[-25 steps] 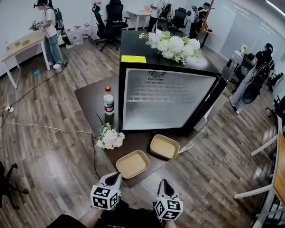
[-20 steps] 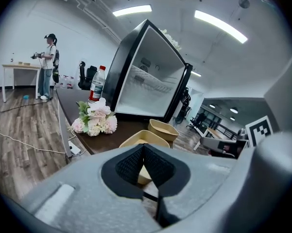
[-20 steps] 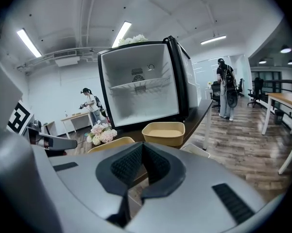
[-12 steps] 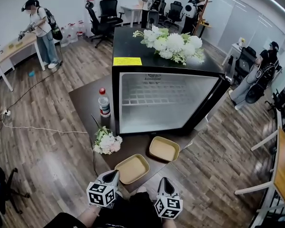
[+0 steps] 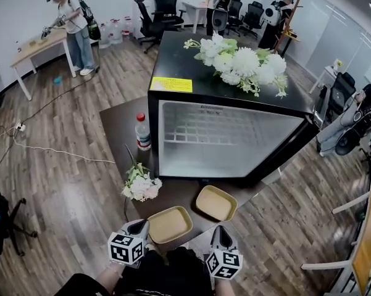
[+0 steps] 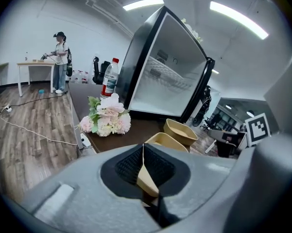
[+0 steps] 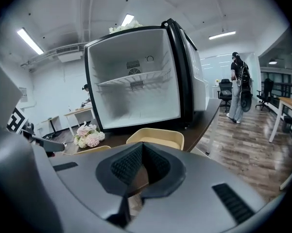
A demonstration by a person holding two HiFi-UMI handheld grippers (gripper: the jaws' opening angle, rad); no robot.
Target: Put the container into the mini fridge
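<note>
Two shallow tan containers sit at the near edge of the dark table, one on the left (image 5: 170, 224) and one on the right (image 5: 215, 203). Behind them the black mini fridge (image 5: 225, 139) stands with its door open and its white inside bare. My left gripper (image 5: 140, 226) is shut and empty, just short of the left container (image 6: 166, 141). Beside it, my right gripper (image 5: 220, 230) is also shut and empty, pointing at the right container (image 7: 155, 138) and the fridge (image 7: 136, 89). Neither gripper touches a container.
A water bottle (image 5: 143, 132) and a bunch of pale flowers (image 5: 141, 185) stand on the table left of the fridge. More white flowers (image 5: 241, 63) lie on the fridge top. A cable (image 5: 55, 156) runs over the wooden floor. People, desks and office chairs are at the back.
Both grippers have moved forward toward the table's near edge and the containers. The fridge and table look nearer in the head view. Both stay shut.
</note>
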